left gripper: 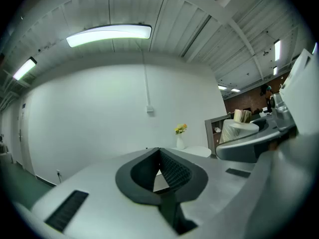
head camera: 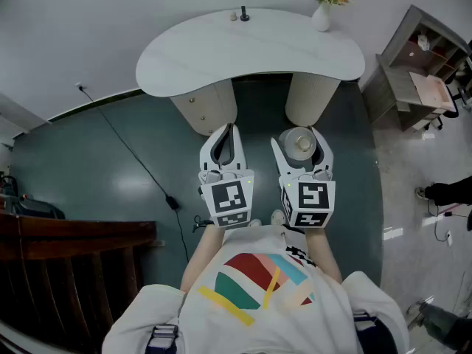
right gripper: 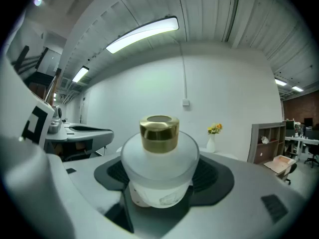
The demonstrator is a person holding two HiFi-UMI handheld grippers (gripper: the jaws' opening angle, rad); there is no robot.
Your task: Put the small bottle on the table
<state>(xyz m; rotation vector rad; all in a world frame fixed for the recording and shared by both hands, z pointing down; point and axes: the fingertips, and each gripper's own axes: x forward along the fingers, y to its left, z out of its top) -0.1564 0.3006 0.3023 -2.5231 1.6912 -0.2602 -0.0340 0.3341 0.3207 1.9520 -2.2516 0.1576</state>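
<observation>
Pinching the small frosted bottle (right gripper: 159, 168) upright between the wide-set pads of the right gripper (head camera: 301, 140), well short of the white table (head camera: 251, 50). Empty left gripper (head camera: 229, 135) pressed together. Could slip: smooth rounded glass, shallow hold. Could topple if released near the table's edge.

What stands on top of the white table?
On the table stand a vase with flowers and a small dark object, too small to identify. No part of its top is covered.
</observation>
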